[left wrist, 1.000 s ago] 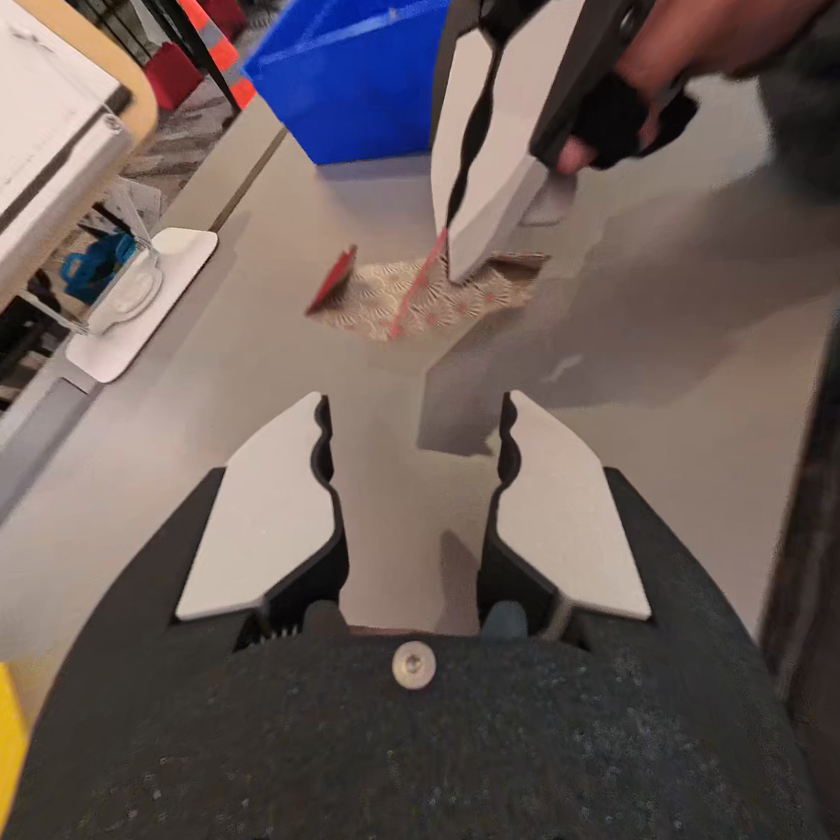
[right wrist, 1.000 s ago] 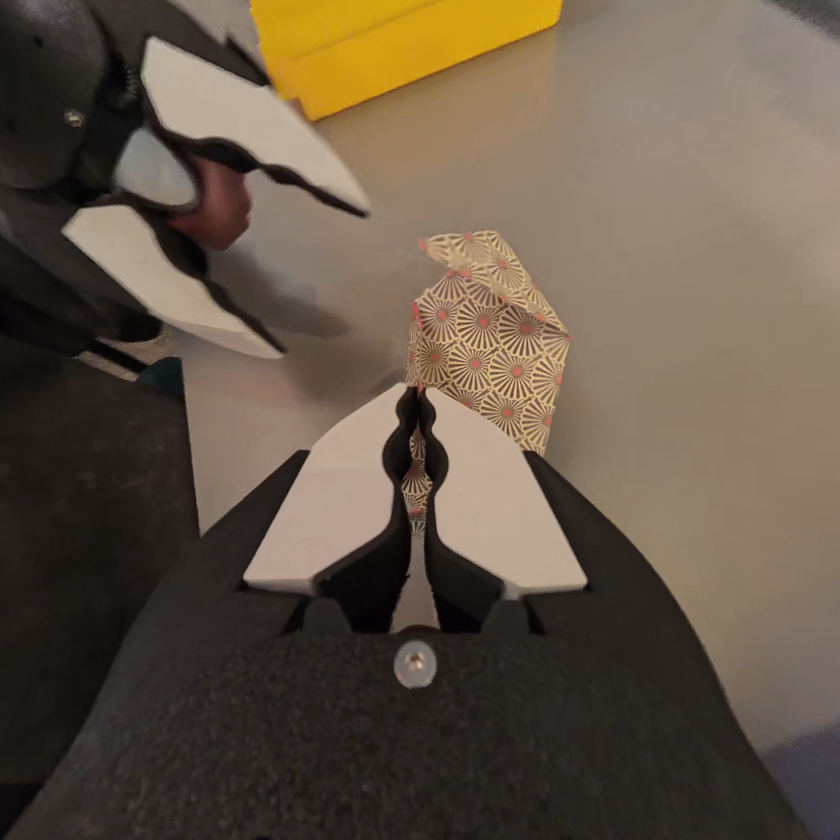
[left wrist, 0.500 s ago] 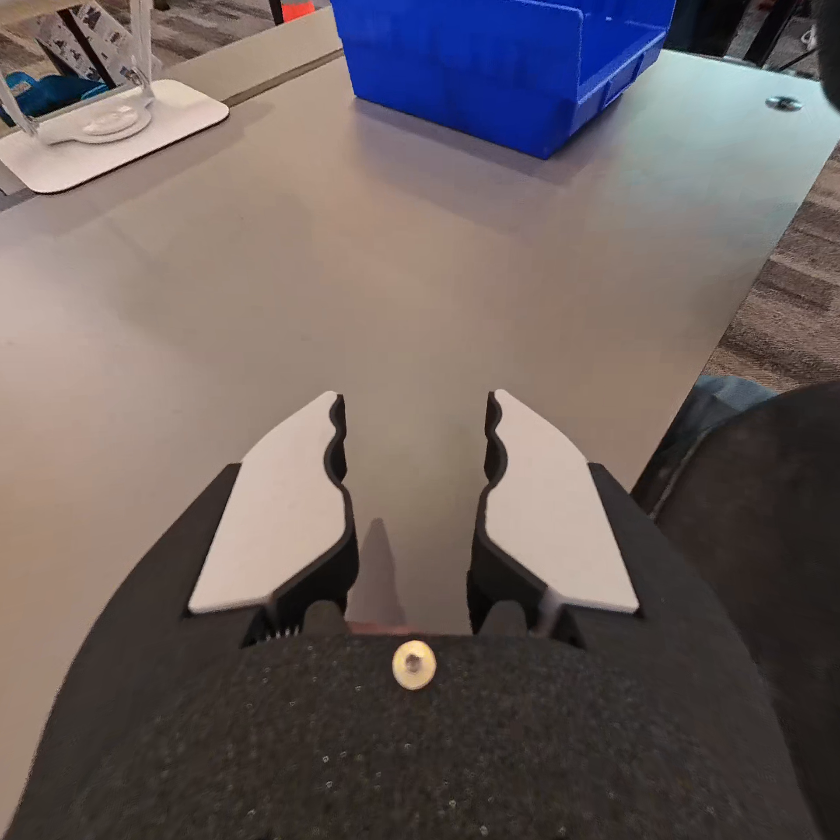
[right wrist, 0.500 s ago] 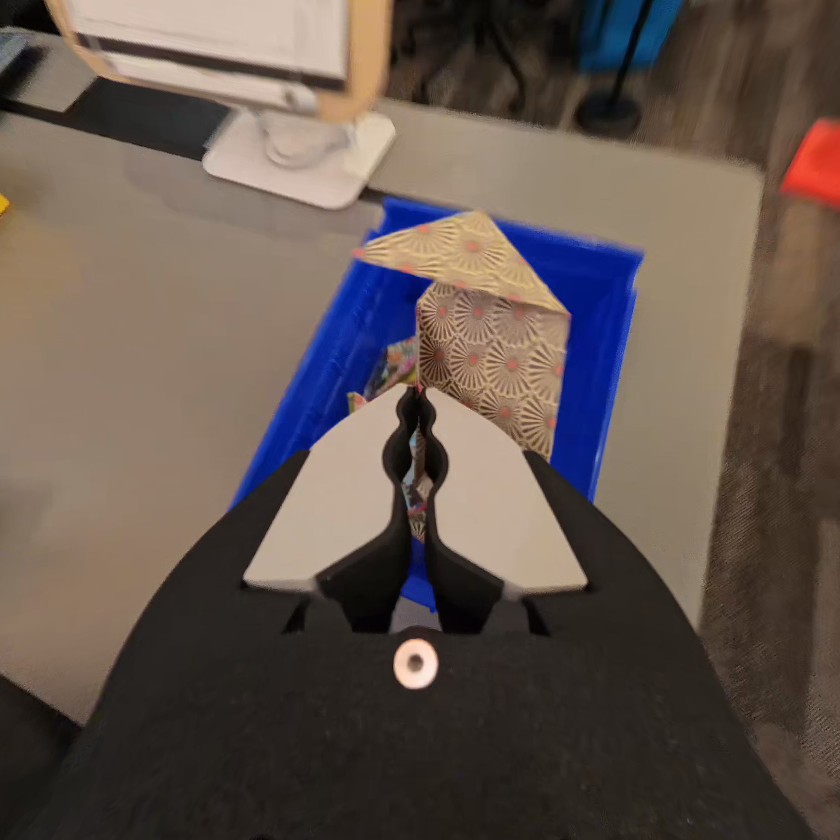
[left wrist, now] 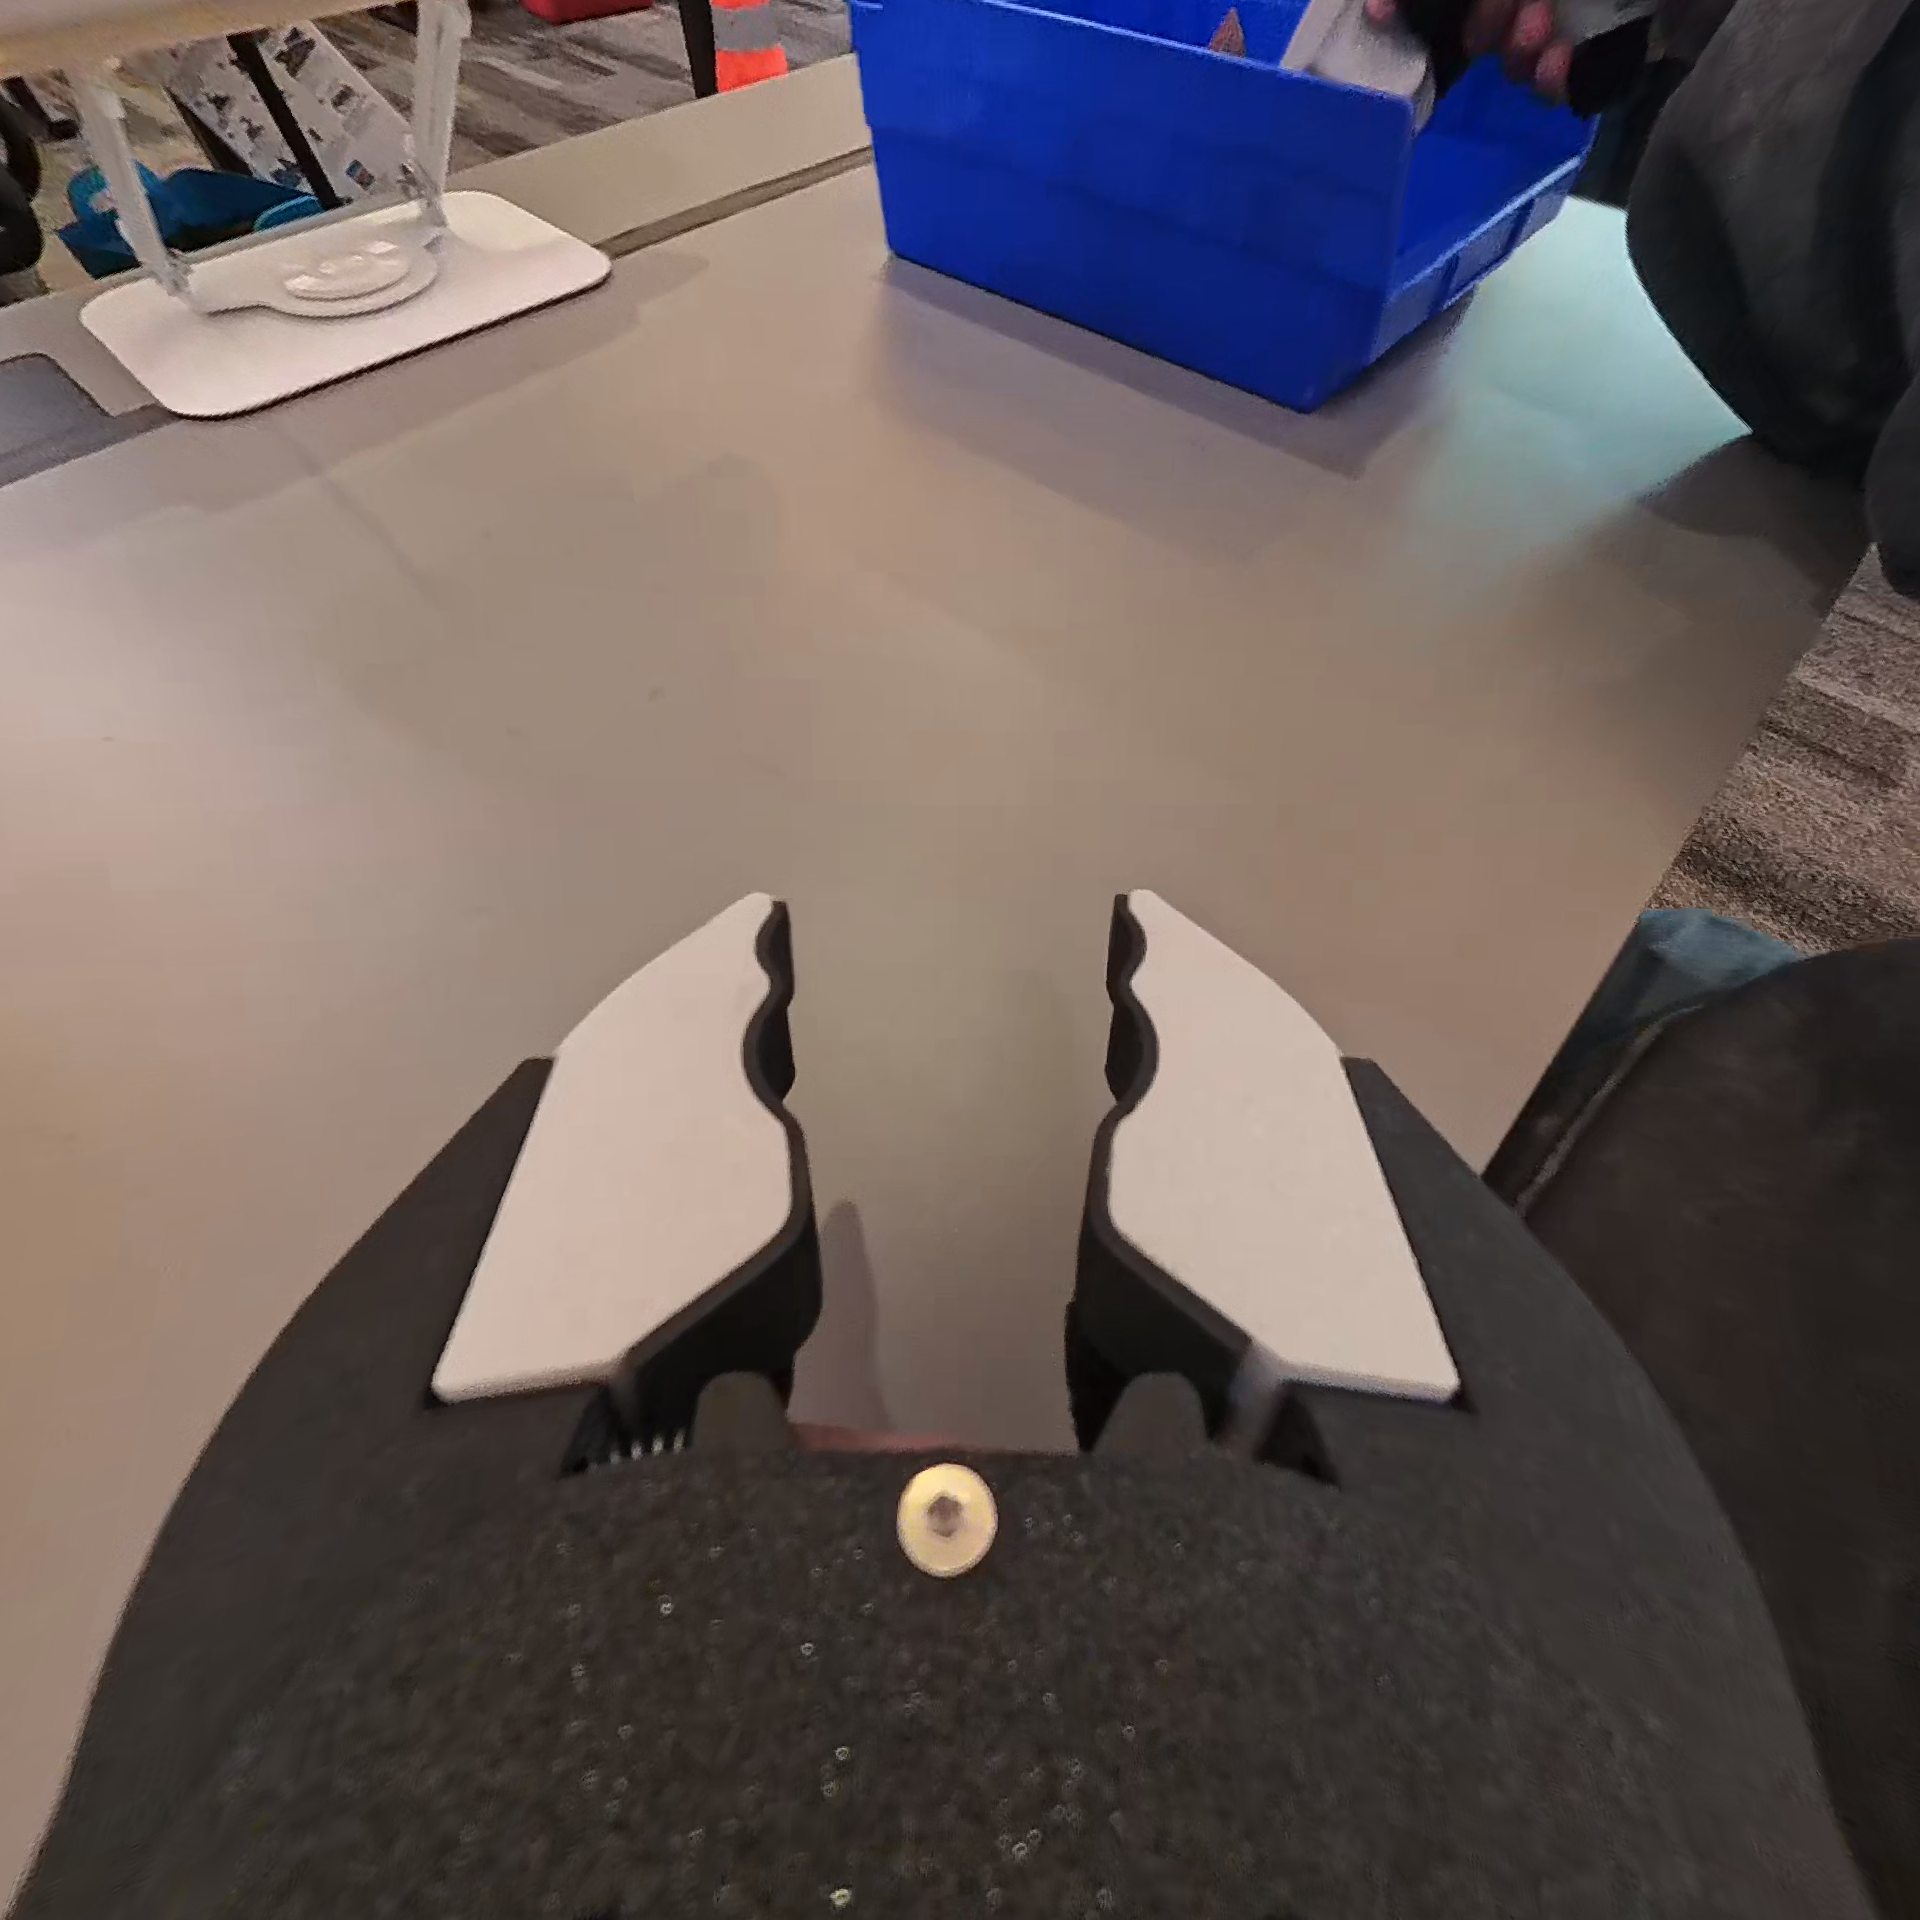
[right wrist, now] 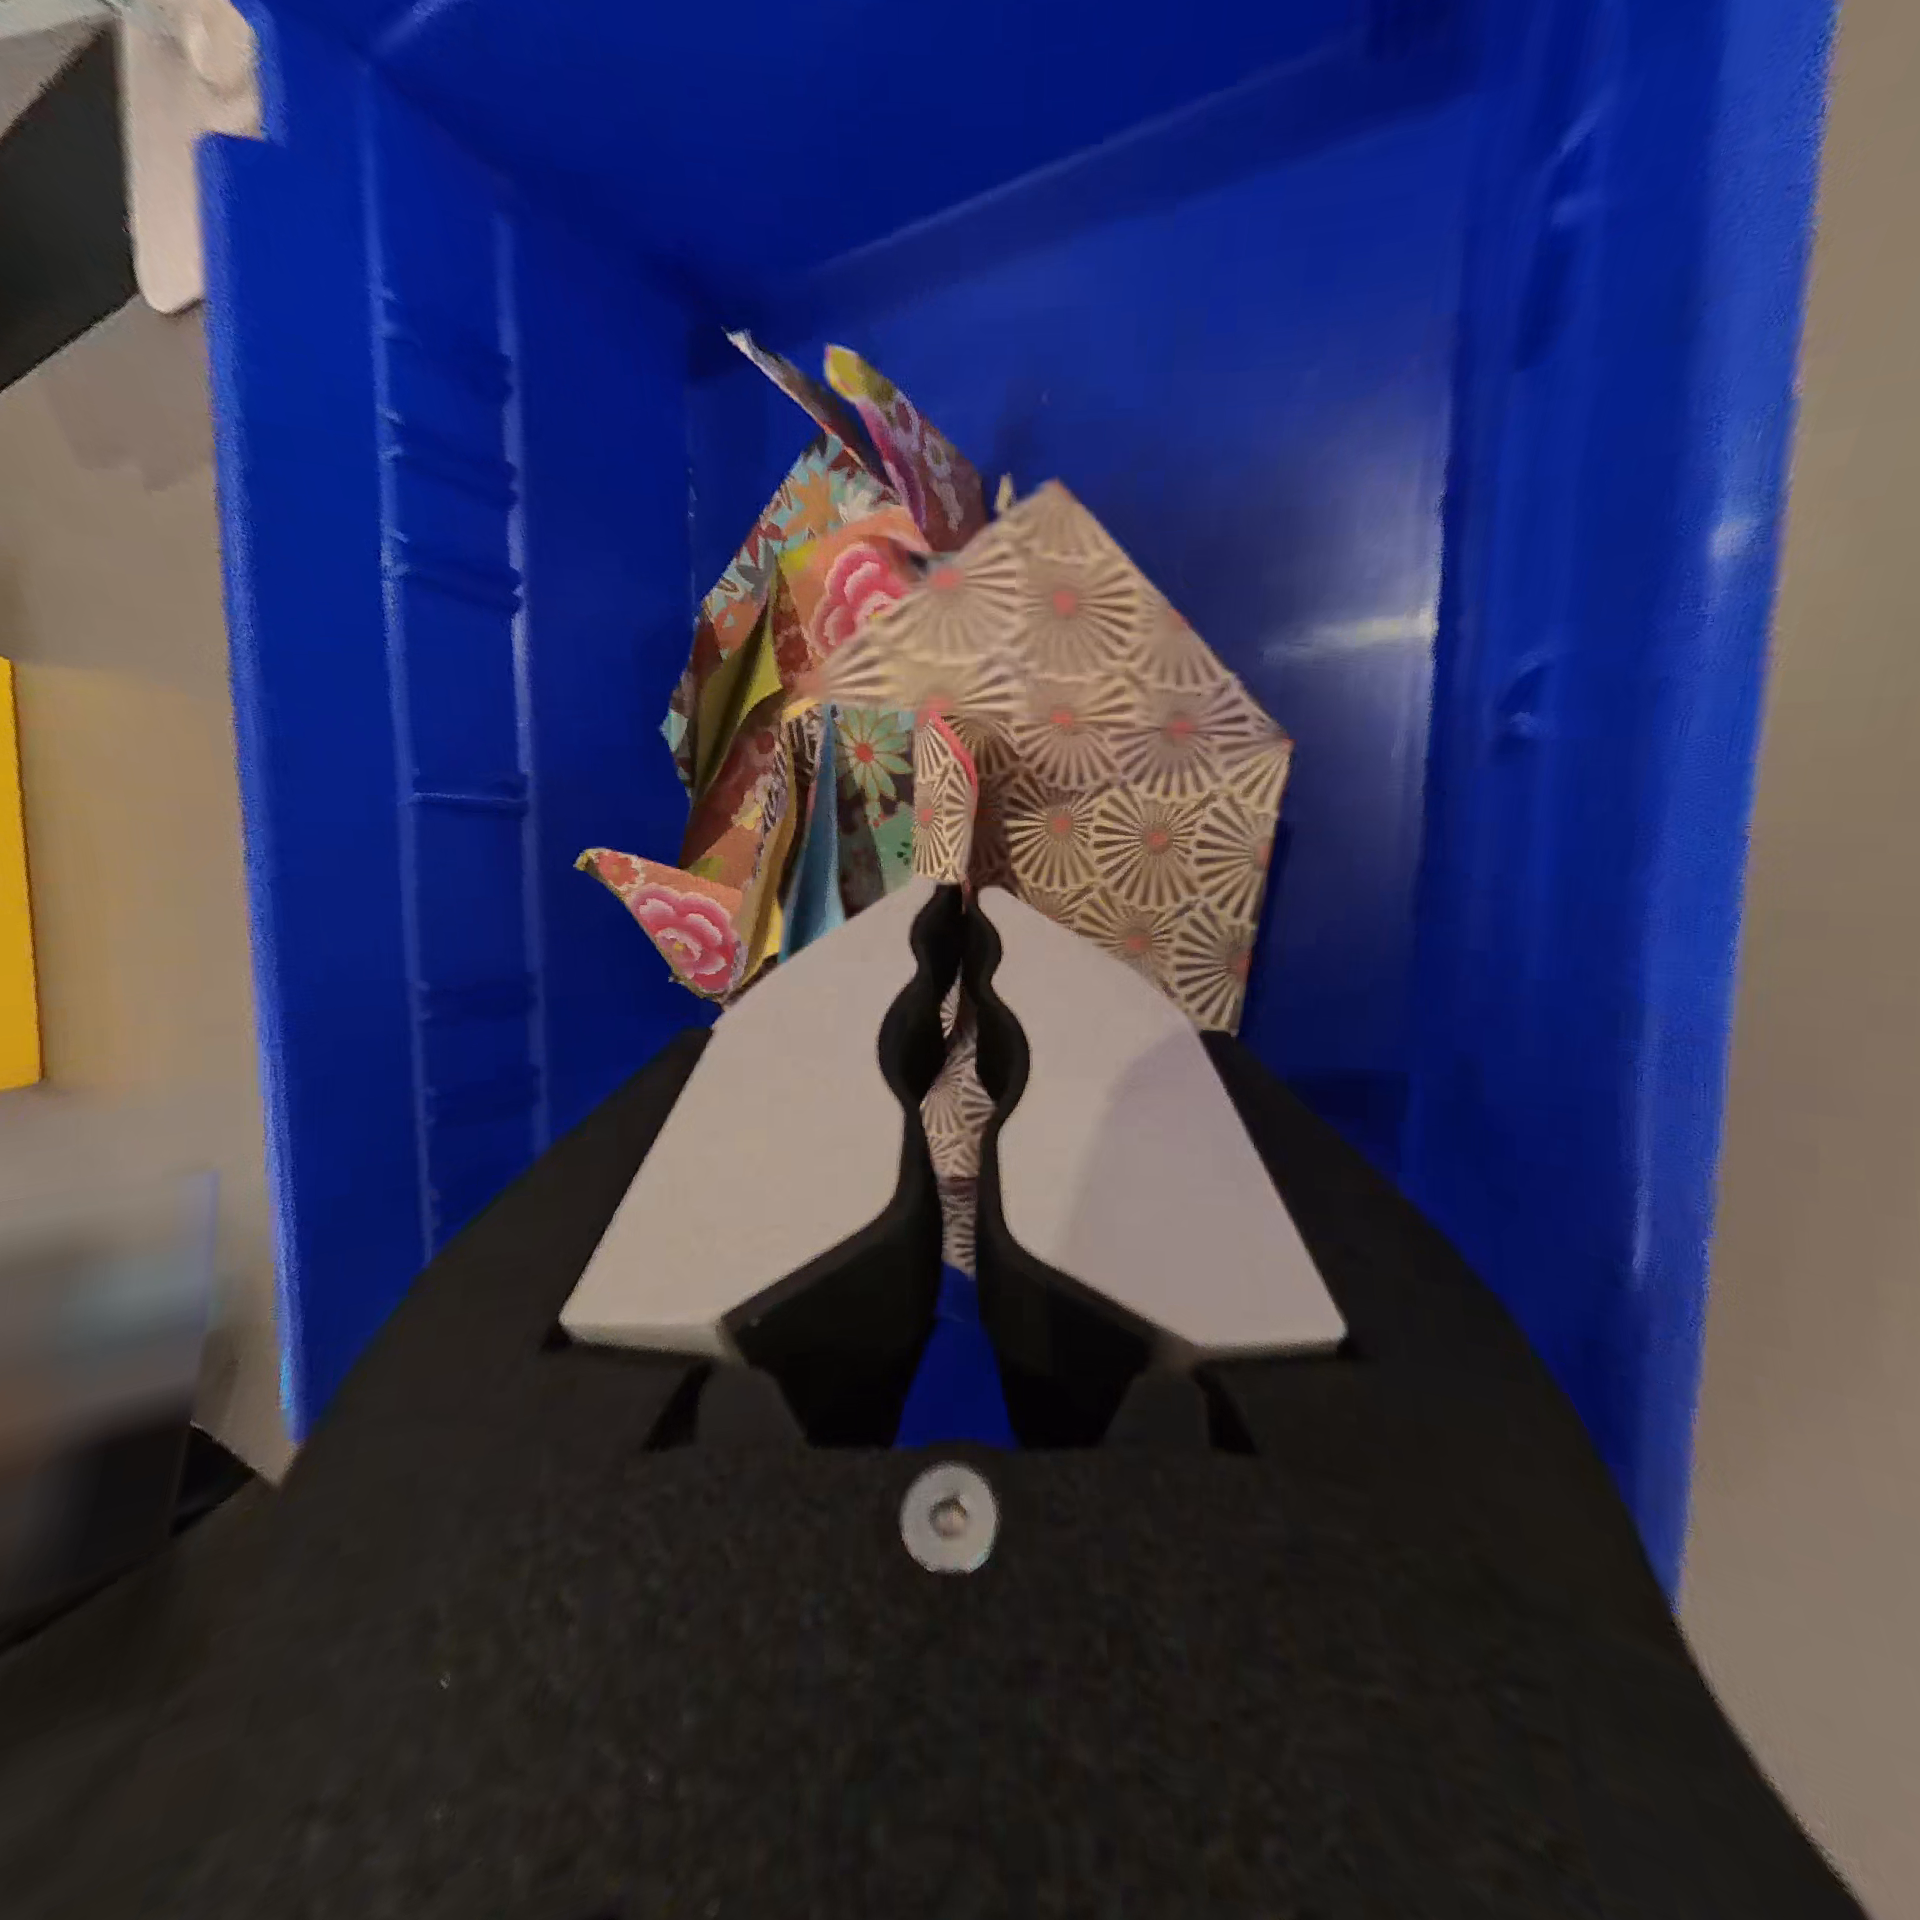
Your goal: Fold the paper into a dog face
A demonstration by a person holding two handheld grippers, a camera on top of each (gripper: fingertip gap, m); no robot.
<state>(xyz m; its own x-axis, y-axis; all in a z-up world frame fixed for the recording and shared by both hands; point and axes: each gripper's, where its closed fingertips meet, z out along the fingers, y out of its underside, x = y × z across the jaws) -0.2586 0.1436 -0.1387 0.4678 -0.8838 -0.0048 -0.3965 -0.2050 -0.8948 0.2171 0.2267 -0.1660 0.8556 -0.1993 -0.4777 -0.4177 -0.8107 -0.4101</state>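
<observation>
My right gripper [right wrist: 958,904] is shut on the folded paper [right wrist: 1101,769], cream with a brown-and-pink fan pattern, and holds it down inside the blue bin [right wrist: 1558,623]. Several folded floral papers [right wrist: 800,675] lie in the bin just behind and left of it. My left gripper [left wrist: 948,914] is open and empty above the grey table [left wrist: 623,675]. In the left wrist view the blue bin [left wrist: 1174,208] stands at the far right, and my right gripper [left wrist: 1361,52] and the hand holding it reach into it from above.
A white stand base [left wrist: 343,301] sits at the table's far left. The table's right edge [left wrist: 1704,790] runs beside carpet and dark clothing [left wrist: 1766,1195]. A yellow box [right wrist: 16,873] shows at the left of the right wrist view. The gap from one gripper's tips to the other's is roughly 50 centimeters.
My right gripper carried the folded paper off the table, over the blue bin and down into it. My left gripper turned away from the paper and stays open over the table.
</observation>
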